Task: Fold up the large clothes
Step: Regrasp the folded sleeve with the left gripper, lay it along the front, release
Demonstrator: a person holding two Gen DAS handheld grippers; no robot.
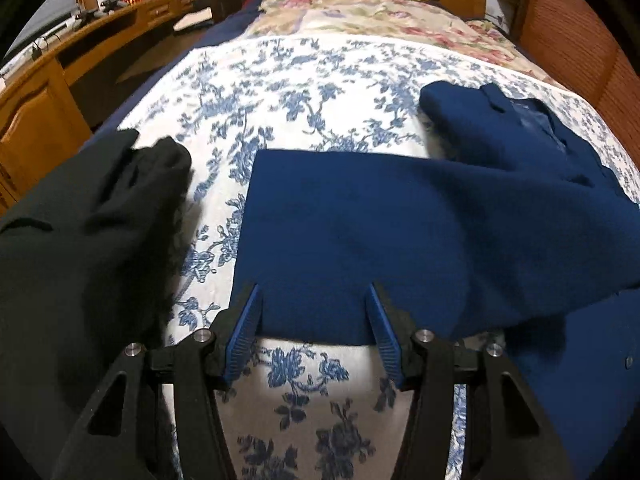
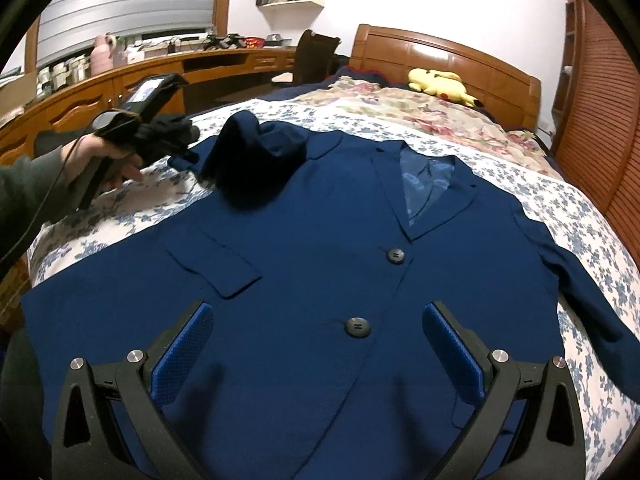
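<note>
Right wrist view shows the navy jacket [image 2: 304, 248] lying face up and buttoned on the bed [image 2: 580, 240], one sleeve [image 2: 256, 160] bunched over its shoulder, with the right tool [image 2: 316, 316] above its lower front, jaws wide apart and holding nothing. Left wrist view has the left tool [image 1: 314, 300] over the jacket's hem corner, jaws partly apart, cloth between them but not pinched, beside a black garment [image 1: 92, 232].

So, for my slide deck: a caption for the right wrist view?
Open right gripper hovering over buttoned navy blue jacket spread on floral bedspread.
</note>
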